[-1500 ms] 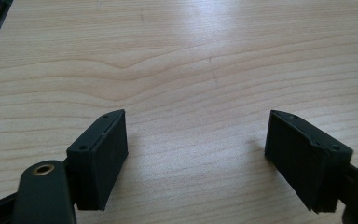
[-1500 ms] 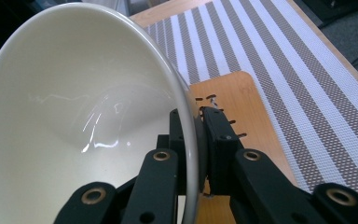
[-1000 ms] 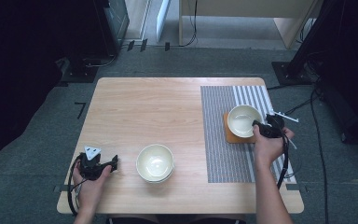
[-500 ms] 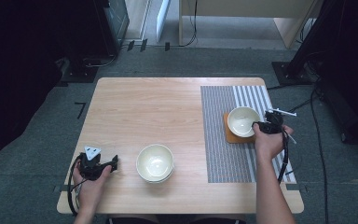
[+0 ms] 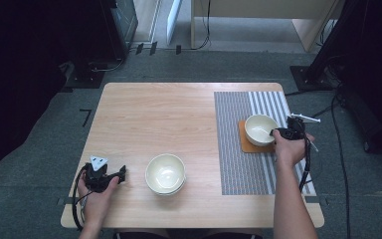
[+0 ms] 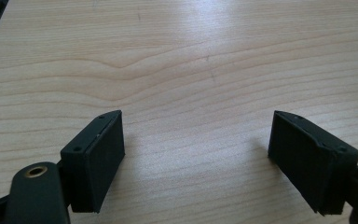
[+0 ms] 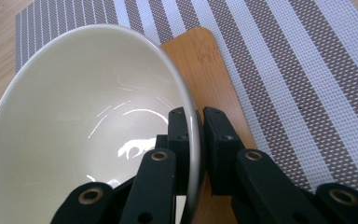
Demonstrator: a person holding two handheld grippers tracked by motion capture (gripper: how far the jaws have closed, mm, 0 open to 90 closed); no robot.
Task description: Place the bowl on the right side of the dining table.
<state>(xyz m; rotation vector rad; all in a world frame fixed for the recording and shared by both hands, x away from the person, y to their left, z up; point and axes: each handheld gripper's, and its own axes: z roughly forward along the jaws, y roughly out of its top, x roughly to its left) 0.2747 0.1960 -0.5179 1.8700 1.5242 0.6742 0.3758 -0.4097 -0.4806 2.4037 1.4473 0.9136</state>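
Right gripper [image 7: 195,135] pinching rim of cream bowl [image 5: 260,129], one jaw inside, one outside: firm hold for setting it on wooden coaster [image 5: 246,145] atop striped mat [image 5: 238,164]. Left gripper [image 6: 198,163] spread, empty, parked on table [image 5: 154,119] beside stacked bowls [image 5: 165,173], likely next.

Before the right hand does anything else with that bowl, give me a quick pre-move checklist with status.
1. Right gripper clamped on the bowl rim, one jaw inside, one outside: ok.
2. Bowl over the wooden coaster: ok.
3. Bowl fully seated flat on the coaster: cannot tell.
4. Coaster lies on the striped placemat: ok.
5. Left gripper open, nothing between its jaws, over bare table: ok.
6. Stacked bowls apart from both grippers: ok.
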